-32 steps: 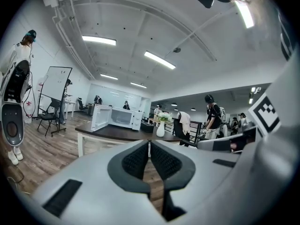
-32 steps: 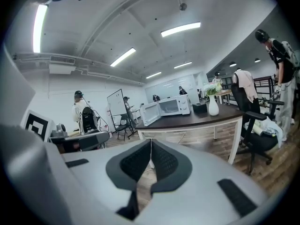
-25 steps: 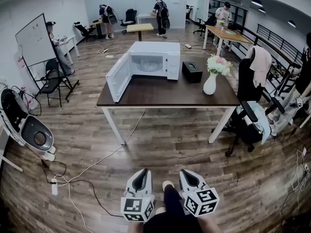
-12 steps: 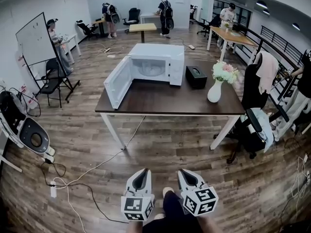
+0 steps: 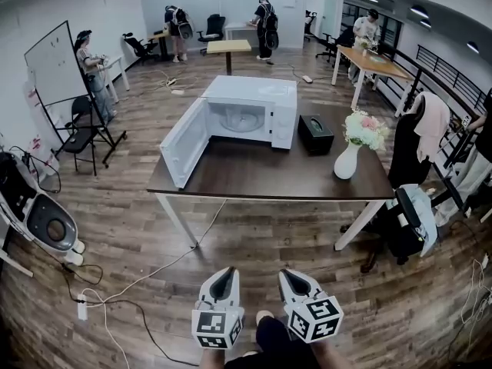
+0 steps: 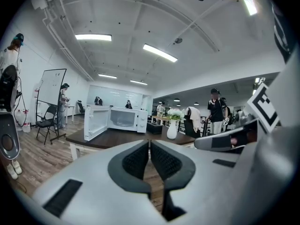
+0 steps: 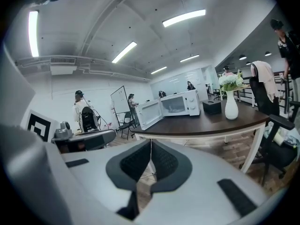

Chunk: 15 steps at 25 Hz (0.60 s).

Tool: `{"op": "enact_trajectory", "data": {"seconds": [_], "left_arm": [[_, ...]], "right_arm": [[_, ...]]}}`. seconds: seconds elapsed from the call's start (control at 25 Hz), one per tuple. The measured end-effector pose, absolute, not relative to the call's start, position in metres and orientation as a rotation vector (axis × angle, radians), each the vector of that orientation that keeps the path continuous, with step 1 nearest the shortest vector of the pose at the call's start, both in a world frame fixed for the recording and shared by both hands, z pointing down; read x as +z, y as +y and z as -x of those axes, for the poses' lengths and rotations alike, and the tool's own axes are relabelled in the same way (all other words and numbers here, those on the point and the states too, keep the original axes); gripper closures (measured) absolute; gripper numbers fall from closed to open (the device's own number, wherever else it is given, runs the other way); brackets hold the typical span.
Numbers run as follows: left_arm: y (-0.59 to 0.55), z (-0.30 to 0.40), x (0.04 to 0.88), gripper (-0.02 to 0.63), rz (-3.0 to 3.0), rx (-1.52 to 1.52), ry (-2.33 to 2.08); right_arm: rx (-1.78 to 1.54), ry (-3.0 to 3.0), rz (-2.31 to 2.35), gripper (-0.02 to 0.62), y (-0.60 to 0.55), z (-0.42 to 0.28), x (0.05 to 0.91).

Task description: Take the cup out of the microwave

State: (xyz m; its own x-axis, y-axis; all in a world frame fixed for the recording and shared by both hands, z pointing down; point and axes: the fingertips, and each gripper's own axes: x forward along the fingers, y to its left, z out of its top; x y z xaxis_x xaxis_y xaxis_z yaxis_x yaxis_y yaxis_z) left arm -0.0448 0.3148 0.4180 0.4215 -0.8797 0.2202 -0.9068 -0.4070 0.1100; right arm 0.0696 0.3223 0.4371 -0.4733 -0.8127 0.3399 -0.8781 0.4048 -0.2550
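A white microwave [image 5: 257, 106] stands on a dark wooden table [image 5: 254, 177] several steps ahead, its door [image 5: 183, 141] swung wide open to the left. Its cavity shows only a pale turntable; I cannot make out a cup inside. The microwave [image 6: 123, 119] also appears small and far off in the left gripper view, and the microwave [image 7: 180, 103] likewise in the right gripper view. My left gripper [image 5: 224, 272] and right gripper [image 5: 295, 274] are side by side low in the head view, both shut and empty, well short of the table.
On the table sit a black box [image 5: 316, 134] and a white vase of flowers [image 5: 347, 161]. An office chair [image 5: 406, 215] stands at the table's right end. A cable [image 5: 154, 271] runs over the wood floor. A whiteboard [image 5: 54, 64] and a machine [image 5: 48, 226] are at left; people stand far back.
The table and microwave have drawn nearer and sit lower in the head view. Both grippers have stayed shut, side by side.
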Motion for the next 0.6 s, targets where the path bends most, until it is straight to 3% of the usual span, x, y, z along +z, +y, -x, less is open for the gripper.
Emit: {"op": "enact_trajectory", "data": {"seconds": [0.6], "left_arm": [[0.234, 0.042, 0.425, 0.600, -2.402, 0.196, -1.675]], "right_arm": [[0.623, -2.551, -1.404, 0.600, 0.231, -0.070, 0.448]]}}
